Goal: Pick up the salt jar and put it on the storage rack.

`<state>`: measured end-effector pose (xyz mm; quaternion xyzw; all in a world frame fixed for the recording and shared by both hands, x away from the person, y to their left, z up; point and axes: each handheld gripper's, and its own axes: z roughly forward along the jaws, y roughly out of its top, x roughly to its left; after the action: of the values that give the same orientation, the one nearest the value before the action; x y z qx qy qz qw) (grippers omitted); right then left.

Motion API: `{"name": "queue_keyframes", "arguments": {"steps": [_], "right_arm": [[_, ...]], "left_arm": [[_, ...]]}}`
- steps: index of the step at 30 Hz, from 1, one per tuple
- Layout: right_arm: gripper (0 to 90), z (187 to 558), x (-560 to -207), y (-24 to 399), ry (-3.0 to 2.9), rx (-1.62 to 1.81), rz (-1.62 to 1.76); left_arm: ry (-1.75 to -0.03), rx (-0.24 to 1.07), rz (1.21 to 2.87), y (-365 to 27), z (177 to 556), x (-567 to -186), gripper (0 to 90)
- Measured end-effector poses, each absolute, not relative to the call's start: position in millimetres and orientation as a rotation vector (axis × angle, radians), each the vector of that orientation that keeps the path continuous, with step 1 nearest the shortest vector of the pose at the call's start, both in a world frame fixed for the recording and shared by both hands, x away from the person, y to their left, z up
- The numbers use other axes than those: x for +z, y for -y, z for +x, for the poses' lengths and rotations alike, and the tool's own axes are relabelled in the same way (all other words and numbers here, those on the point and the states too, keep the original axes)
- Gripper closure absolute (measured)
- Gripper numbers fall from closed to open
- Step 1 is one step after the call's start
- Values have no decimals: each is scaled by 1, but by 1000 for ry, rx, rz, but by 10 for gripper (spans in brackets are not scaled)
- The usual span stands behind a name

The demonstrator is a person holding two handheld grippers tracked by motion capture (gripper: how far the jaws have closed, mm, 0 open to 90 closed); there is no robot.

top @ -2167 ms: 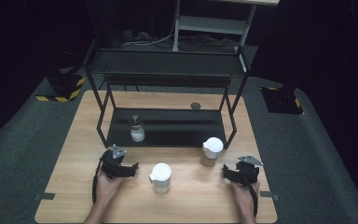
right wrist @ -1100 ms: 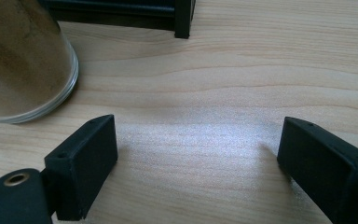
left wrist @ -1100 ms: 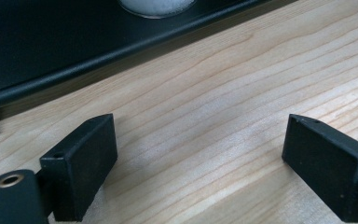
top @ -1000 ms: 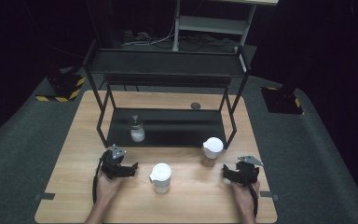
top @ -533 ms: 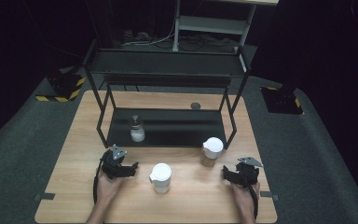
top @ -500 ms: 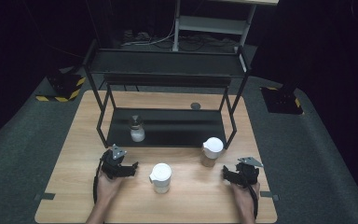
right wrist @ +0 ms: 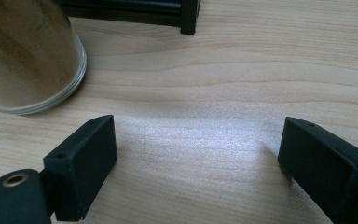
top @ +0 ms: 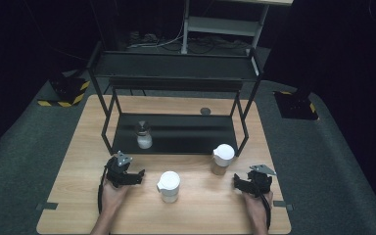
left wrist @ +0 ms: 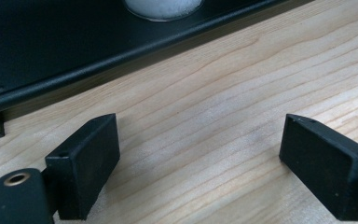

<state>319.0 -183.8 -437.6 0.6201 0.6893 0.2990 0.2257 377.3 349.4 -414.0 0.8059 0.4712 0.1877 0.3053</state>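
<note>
- Nothing on the table has shifted since the earlier high views: both jars, the shaker and your two hands sit where they did.
- Your left gripper rests on the wooden table at its near left. Its jaws stand apart with only bare wood between them, and they have just been opening a little after a slight closing.
- Your right gripper rests at the near right. Its jaws also stand apart and hold nothing, and they too have just been opening.
- A white-lidded jar stands upright between your hands, nearer the left gripper, apart from both.
- A second jar, the brown-filled jar, stands just ahead of the right gripper. In the right gripper view its glass base sits beyond the left-hand jaw, untouched.
- A small shaker with white contents stands on the lower shelf of the black rack across the table. Its base lies straight ahead in the left gripper view.
- With the hands still and the jaws widening, you seem to be readying a first reach; no jar has been lifted yet.
</note>
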Motion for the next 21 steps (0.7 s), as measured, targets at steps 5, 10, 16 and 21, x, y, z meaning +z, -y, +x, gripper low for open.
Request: {"name": "queue_keyframes", "arguments": {"steps": [5, 10, 16, 21], "right_arm": [[108, 319, -437, 184, -1903, 824, 1712], [107, 320, -437, 184, -1903, 823, 1712], [95, 319, -437, 185, -1913, 827, 1704], [89, 319, -438, 191, -1910, 859, 1718]], "left_arm": [[-1247, 497, 2134, -349, 377, -414, 118], [-1252, 496, 2134, -349, 378, -414, 118], [-1253, 496, 2134, -349, 378, -414, 117], [-1238, 481, 2144, -350, 380, -414, 91]]}}
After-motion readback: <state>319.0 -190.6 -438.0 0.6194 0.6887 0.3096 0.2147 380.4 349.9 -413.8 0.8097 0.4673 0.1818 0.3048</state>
